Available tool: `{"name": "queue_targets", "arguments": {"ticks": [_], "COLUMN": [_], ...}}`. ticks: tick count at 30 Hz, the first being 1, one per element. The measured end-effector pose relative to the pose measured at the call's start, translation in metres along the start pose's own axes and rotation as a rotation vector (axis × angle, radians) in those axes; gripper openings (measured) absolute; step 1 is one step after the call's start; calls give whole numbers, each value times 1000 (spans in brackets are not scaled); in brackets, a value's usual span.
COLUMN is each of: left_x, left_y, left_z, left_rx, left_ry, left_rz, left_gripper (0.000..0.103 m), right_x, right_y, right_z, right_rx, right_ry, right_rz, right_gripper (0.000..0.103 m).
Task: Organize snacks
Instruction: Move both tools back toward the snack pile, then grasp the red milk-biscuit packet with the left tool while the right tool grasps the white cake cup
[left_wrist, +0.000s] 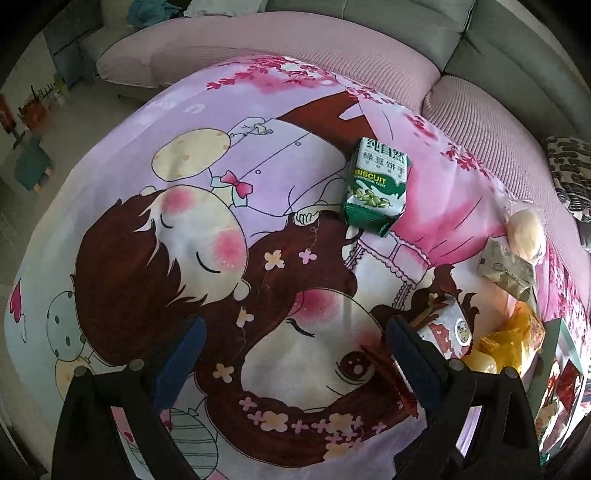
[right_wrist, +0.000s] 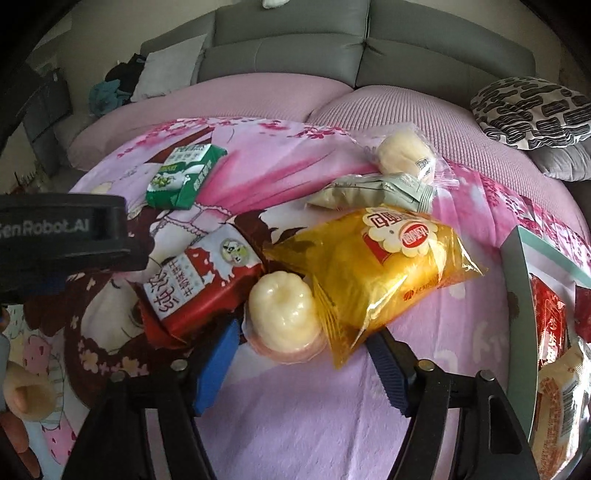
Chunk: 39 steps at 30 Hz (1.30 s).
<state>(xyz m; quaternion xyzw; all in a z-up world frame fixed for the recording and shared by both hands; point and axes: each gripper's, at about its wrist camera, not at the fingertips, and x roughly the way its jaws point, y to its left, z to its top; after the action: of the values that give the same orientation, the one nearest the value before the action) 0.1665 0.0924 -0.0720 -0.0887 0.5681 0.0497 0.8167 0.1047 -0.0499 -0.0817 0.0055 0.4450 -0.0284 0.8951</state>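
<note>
My right gripper (right_wrist: 303, 350) points down at a pile of snacks on the cartoon bedsheet. A pale pudding cup (right_wrist: 284, 317) and the corner of a yellow bag (right_wrist: 373, 273) lie between its blue pads (right_wrist: 218, 365), which stand apart with no clear squeeze on either. A red and white pack (right_wrist: 207, 284) lies just left of the cup. My left gripper (left_wrist: 295, 354) hangs open over bare sheet, with that red and white pack (left_wrist: 447, 328) just outside its right finger. A green biscuit pack (left_wrist: 376, 184) lies farther off.
A wrapped round bun (right_wrist: 402, 155) and a grey-green packet (right_wrist: 373, 192) lie behind the yellow bag. An open box (right_wrist: 517, 314) holding red packets stands at the right edge. The left gripper's black body (right_wrist: 62, 236) hangs at the left. Pink cushions (right_wrist: 258, 96) and a grey sofa (right_wrist: 369, 44) lie behind.
</note>
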Motion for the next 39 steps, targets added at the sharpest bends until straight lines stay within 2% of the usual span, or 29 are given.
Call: {"name": "queue_targets", "arguments": {"ticks": [1,3,5,14,19,24,29,32,34,39], "left_x": [0,-1,-1,-5,-5,1,7,12,13,14], "left_y": [0,0,0,-13,-33,-57,-67,-76,-80,-79], "left_z": [1,1,0,0,-4,-13,-16,-20,-21,-21], "left_rx": [1,2,4,51,147,273,304,345,356,351], "left_ry": [-1,1,5,0,-10,-9,-14,-2,-1,-3], "left_rz": [-3,-9,-19,-85,-108,-86,-99,-80,-87,-66], "left_gripper": [98,98,98,98,98,98,98,91,79,68], "right_x": [-1,-1,-2,-4,-8,-12,-14,-13,-13,-13], "right_y": [-1,-2,-7,-17,-25,-33,-35,-34,-34,-35], "right_z": [0,0,1,0,-4,-9,-10,-10,-10,-10], "right_rx": [5,14,39,78,91,117,125,120,124,125], "right_ry": [-3,-7,-7,4,17,41,53,54,54,54], "right_rz": [3,0,8,51,56,62,70,65,65,65], "right_gripper": [65,54,50,49,49,49,49,50,50,50]}}
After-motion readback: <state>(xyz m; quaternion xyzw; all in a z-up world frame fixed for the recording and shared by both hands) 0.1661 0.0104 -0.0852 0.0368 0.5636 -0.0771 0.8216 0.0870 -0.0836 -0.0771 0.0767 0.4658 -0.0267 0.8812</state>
